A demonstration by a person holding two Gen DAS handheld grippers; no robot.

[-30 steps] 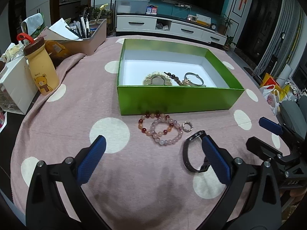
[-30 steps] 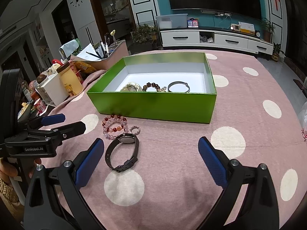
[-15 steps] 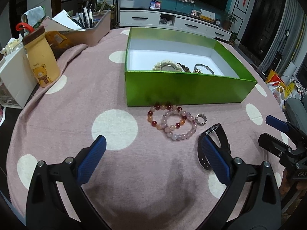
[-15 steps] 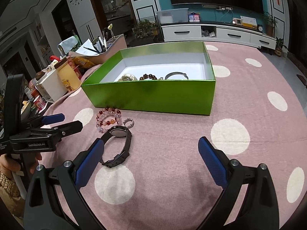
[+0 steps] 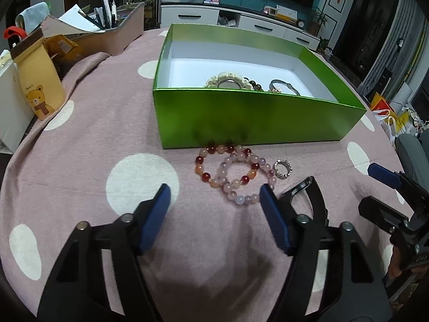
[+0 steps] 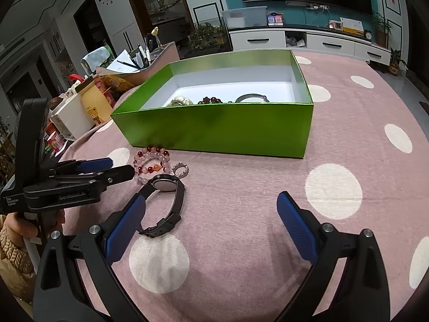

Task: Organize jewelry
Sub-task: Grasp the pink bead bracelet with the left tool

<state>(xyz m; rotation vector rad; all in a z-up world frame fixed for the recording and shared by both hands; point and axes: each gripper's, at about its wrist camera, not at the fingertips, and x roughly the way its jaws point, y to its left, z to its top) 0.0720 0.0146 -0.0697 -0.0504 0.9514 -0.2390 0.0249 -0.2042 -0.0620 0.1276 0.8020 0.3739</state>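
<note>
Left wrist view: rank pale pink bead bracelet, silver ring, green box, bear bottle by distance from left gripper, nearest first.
From the left gripper:
1. Pale pink bead bracelet, just ahead of the fingertips.
2. Silver ring, ahead-right.
3. Green box, behind the beads.
4. Bear bottle, far left.

A table covered in a pink cloth with white dots [image 6: 268,187] carries a green box [image 5: 241,120], two overlapping bead bracelets [image 5: 233,171] and a small ring [image 5: 282,169] just before it, a black watch [image 6: 166,201] nearby, and, at the far left edge, a bear-printed bottle [image 5: 37,86] and what seems a tray of pens [image 5: 118,32].
</note>
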